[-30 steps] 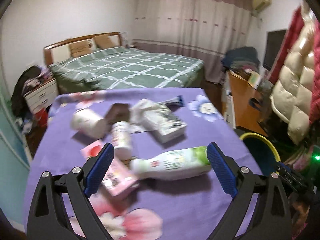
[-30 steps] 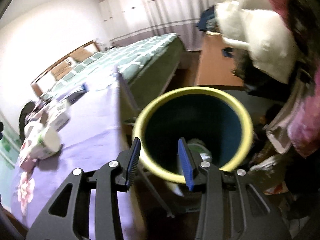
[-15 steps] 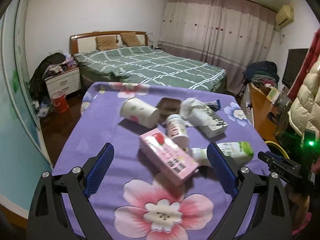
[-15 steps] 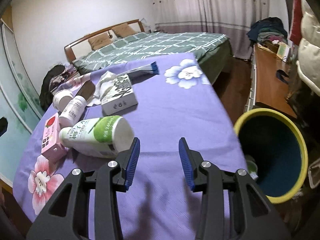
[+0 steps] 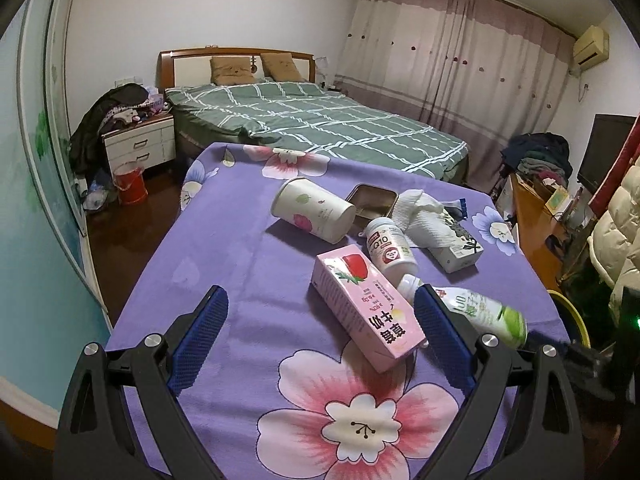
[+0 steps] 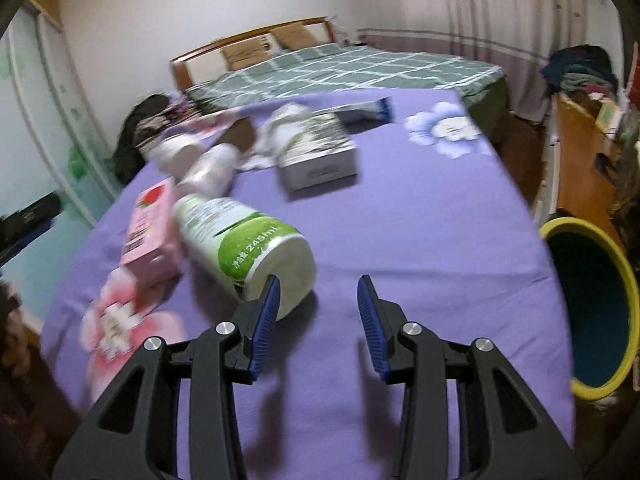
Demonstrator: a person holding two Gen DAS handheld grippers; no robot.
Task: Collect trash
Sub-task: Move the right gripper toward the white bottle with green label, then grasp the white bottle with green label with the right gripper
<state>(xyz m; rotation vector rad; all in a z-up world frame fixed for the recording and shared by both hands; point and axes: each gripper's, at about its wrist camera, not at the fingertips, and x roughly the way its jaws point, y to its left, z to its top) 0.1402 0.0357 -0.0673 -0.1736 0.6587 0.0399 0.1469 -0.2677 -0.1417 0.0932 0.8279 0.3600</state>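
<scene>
Both claws over the table, which is covered in a purple cloth with flower print [image 5: 240,248].

My left claw [image 5: 320,336]: jaws spread wide, nothing between the pads, nothing gripped. It hangs above the near end of the cloth, over the big pink flower. The pink rectangular strawberry-milk carton [image 5: 366,308] lies flat just ahead, its near end close to my right-hand pad but apart from it.

My right claw [image 6: 318,320]: jaws partly apart, empty, released. The white plastic drink bottle with green label [image 6: 244,240] lies on its side with its base just beside my left-hand pad; can't tell if it touches. This view is motion-blurred.

Trash on the table, all loose, in one cluster toward the middle and far end:
- white paper cup with a small leaf print [image 5: 310,210], on its side
- shallow brown square tin [image 5: 372,200] behind it
- white pill bottle with a Q10 label [image 5: 390,250], on its side, between cup and carton
- crumpled white tissue [image 5: 420,216] draped on a white box with dark floral print [image 5: 456,246]
- flat blue-ended wrapper [image 6: 368,112] past the box

Dark bin with yellow rim [image 6: 592,304] stands on the floor off the table's right edge, beside my right claw. A green checked bed [image 5: 320,124] sits behind the table.
</scene>
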